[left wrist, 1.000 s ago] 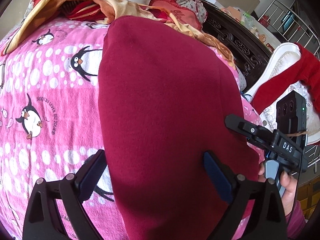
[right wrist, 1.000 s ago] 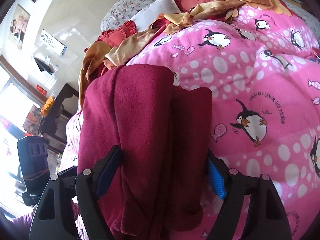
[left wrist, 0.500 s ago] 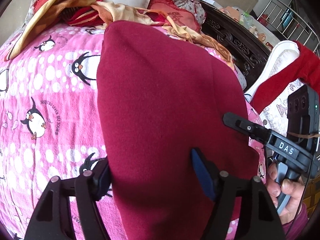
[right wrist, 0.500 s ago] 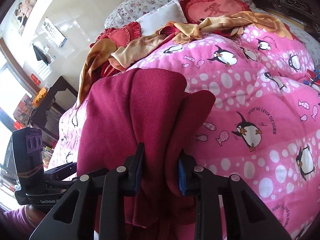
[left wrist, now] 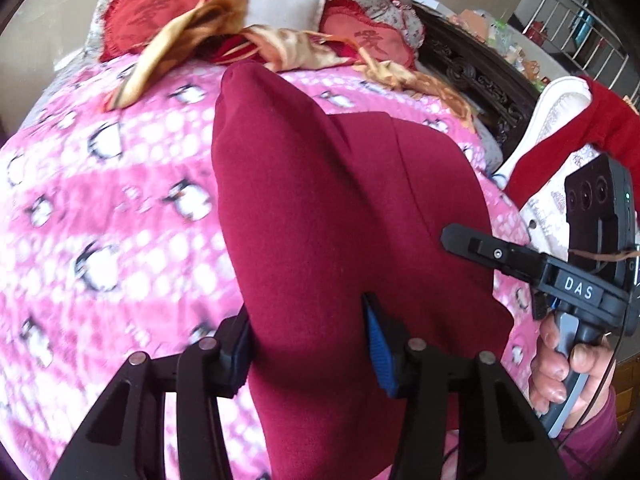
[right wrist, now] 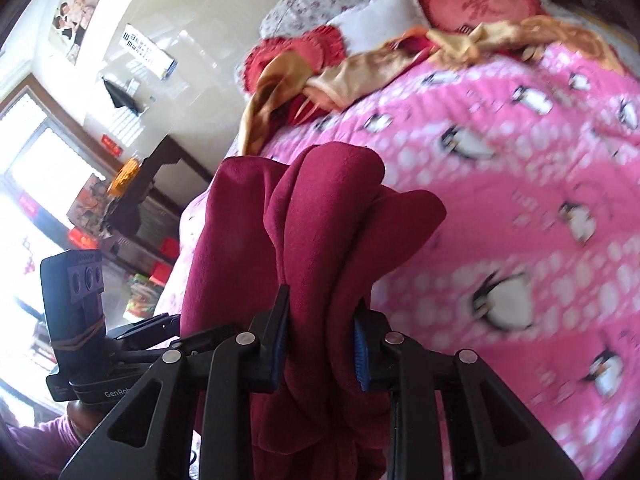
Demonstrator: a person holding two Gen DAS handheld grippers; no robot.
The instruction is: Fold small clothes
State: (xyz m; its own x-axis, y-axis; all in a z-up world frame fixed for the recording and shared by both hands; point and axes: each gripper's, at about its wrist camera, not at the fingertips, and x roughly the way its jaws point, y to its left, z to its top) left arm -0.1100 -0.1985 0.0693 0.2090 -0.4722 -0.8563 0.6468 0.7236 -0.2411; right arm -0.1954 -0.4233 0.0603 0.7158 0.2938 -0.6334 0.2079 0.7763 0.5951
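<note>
A dark red fleece garment (left wrist: 320,208) is raised off the pink penguin quilt (left wrist: 100,220). My left gripper (left wrist: 308,344) is shut on its near edge, with thick cloth bunched between the blue pads. My right gripper (right wrist: 320,336) is shut on a bundle of several folds of the same garment (right wrist: 320,216). The right gripper also shows in the left wrist view (left wrist: 520,260), at the garment's right side. The left gripper shows in the right wrist view (right wrist: 132,344), at the garment's left side.
Orange and red clothes (left wrist: 240,36) and heart-shaped red pillows (left wrist: 368,36) lie at the head of the bed. A dark carved bed frame (left wrist: 480,76) and a red and white item (left wrist: 568,128) stand at the right. A dark cabinet (right wrist: 160,184) stands by the wall.
Both grippers have closed onto the red garment and lifted it off the quilt. The cloth now bunches into folds. The bed looks farther away and blurred.
</note>
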